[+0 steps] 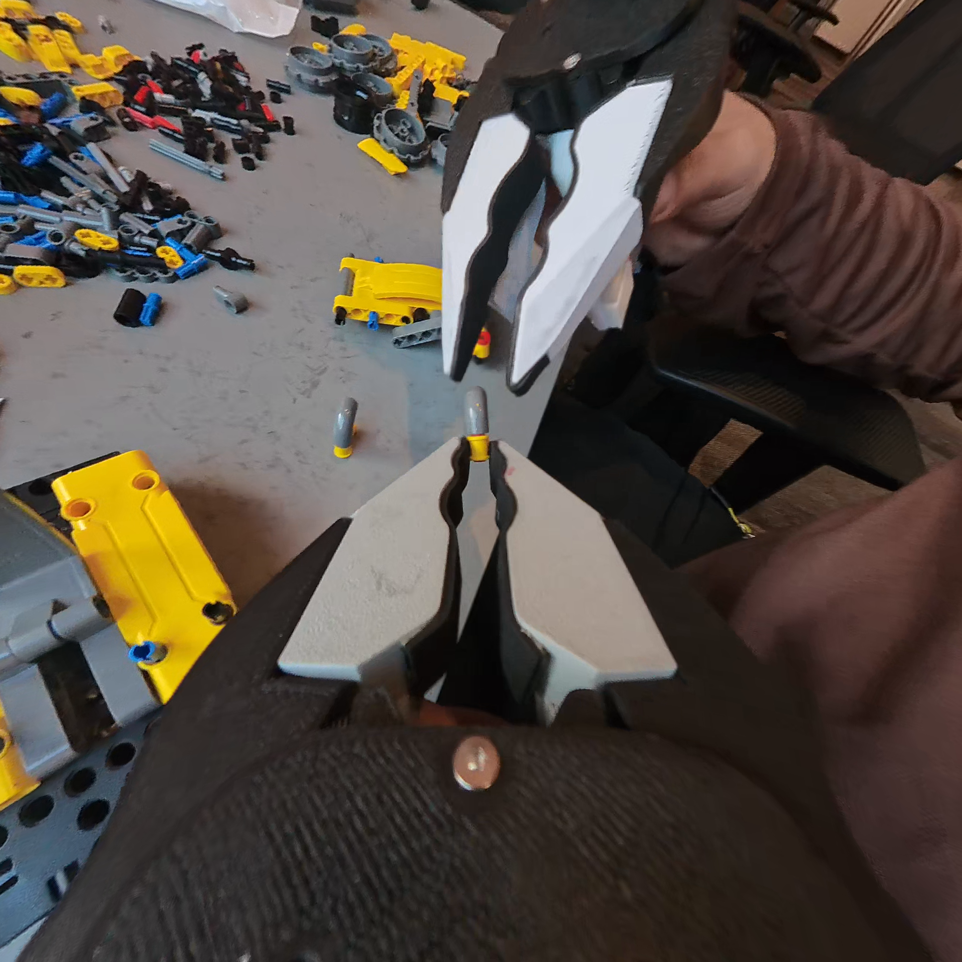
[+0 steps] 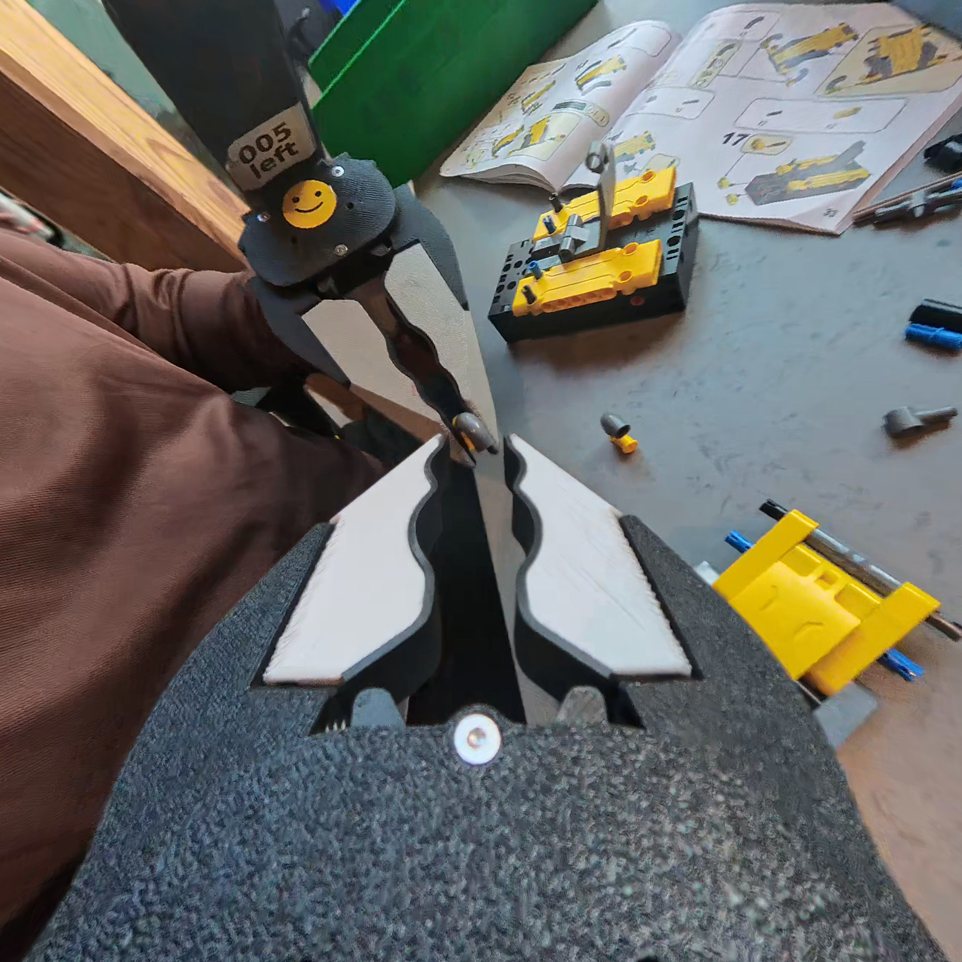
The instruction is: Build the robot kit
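Observation:
My left gripper (image 1: 478, 448) is shut on a small grey elbow piece with a yellow pin end (image 1: 476, 416), gripping the yellow end so the grey end sticks out past the tips. My right gripper (image 1: 488, 378) points at it from the far side, open, with its tips just short of the grey end and not touching it. In the right wrist view my right gripper (image 2: 478, 454) is open, and the left gripper (image 2: 471, 438) holds the piece (image 2: 468, 424) right at the right gripper's tips. Both meet above the near edge of the grey table (image 1: 260, 390).
A second grey-and-yellow elbow piece (image 1: 344, 427) lies on the table. A black-and-yellow block assembly (image 2: 598, 270), a yellow sub-assembly (image 2: 812, 609), an open instruction booklet (image 2: 729, 93), a green box (image 2: 432, 67) and piles of loose parts (image 1: 104, 182) surround it. Brown sleeves (image 1: 833, 234) flank the grippers. My left and right fingertips are right by each other.

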Demonstrator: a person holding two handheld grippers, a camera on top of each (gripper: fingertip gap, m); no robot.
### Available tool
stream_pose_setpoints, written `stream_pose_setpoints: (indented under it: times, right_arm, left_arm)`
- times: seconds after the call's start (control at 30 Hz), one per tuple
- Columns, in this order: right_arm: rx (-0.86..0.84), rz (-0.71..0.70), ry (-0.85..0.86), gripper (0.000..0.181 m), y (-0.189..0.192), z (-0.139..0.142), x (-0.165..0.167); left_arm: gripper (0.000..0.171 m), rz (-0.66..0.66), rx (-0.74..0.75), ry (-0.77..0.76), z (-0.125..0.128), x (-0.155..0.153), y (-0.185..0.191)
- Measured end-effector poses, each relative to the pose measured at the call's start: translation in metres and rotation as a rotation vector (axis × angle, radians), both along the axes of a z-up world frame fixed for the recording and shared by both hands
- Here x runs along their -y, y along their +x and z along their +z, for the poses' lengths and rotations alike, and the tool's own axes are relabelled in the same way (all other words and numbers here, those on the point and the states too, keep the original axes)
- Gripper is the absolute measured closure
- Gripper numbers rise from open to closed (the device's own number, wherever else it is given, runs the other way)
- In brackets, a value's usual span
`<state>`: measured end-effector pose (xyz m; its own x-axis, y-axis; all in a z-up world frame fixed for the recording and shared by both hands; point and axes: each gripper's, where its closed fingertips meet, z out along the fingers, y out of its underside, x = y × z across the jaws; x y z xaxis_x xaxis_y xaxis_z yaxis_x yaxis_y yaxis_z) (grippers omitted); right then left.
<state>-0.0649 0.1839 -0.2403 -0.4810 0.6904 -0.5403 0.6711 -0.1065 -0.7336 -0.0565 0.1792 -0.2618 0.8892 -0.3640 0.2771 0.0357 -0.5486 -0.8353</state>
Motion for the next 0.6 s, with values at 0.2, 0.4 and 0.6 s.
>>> stream_pose_setpoints:
  times: [0.2, 0.4, 0.6]
  right_arm:
    - [-0.069, -0.053, 0.236, 0.162, 0.001, -0.014, -0.01]
    - [-0.099, -0.087, 0.432, 0.164, -0.003, -0.033, -0.014]
    - [-0.087, -0.119, 0.445, 0.164, -0.005, -0.038, -0.016]
  left_arm:
    - [0.167, 0.103, -0.43, -0.024, -0.027, -0.002, -0.034]
    - [0.167, 0.075, -0.471, -0.043, -0.037, -0.008, -0.026]
    - [0.167, 0.05, -0.478, 0.035, -0.028, -0.016, -0.018]
